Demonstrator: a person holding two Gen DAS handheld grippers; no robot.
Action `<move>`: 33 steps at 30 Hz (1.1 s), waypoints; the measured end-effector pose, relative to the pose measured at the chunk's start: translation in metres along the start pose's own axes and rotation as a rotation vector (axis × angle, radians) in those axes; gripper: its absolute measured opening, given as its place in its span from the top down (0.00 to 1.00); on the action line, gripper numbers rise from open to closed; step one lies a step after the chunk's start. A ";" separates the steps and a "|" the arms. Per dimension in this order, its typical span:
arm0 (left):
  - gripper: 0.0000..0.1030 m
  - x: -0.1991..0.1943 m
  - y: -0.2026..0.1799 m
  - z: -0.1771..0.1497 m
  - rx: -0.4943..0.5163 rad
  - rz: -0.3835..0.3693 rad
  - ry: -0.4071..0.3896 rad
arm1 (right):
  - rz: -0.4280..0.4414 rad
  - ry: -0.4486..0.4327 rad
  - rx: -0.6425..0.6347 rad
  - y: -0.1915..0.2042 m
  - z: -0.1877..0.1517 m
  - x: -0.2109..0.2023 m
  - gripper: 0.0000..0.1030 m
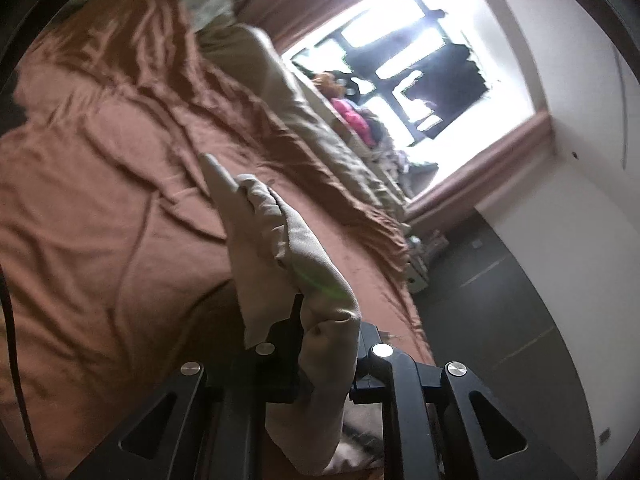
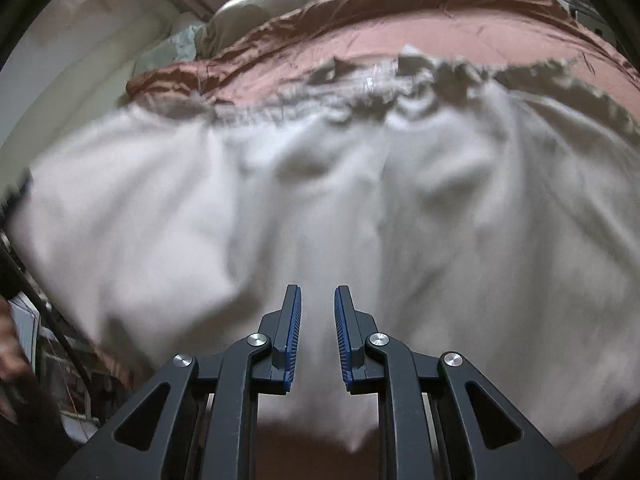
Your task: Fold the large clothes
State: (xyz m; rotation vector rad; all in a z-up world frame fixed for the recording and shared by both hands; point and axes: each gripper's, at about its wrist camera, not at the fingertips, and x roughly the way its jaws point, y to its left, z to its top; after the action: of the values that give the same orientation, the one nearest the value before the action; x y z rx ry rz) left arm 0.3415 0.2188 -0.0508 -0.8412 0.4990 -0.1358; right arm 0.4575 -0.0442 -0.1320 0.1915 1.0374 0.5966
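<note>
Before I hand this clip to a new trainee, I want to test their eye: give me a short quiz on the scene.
1. True or false: the left gripper is shut on the beige garment.
2. What lies between the right gripper's blue pads? A) pinched cloth B) an open gap C) a hanger
3. What colour is the bedspread under the garment?

Key:
1. True; cloth is bunched between its jaws.
2. B; the pale cloth spread on the bed shows through the gap, and no fold is pinched.
3. Rust brown.
</note>
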 end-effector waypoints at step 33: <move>0.85 0.228 -0.211 -0.145 0.278 -0.175 0.439 | 0.065 -0.417 0.410 -0.189 -0.093 -0.234 0.26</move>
State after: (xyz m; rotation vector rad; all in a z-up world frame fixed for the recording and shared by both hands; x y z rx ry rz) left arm 0.4893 -0.0900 -0.0592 -0.5784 0.7966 -0.5469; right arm 0.3633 -0.3408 -0.0832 0.6829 0.7381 0.3729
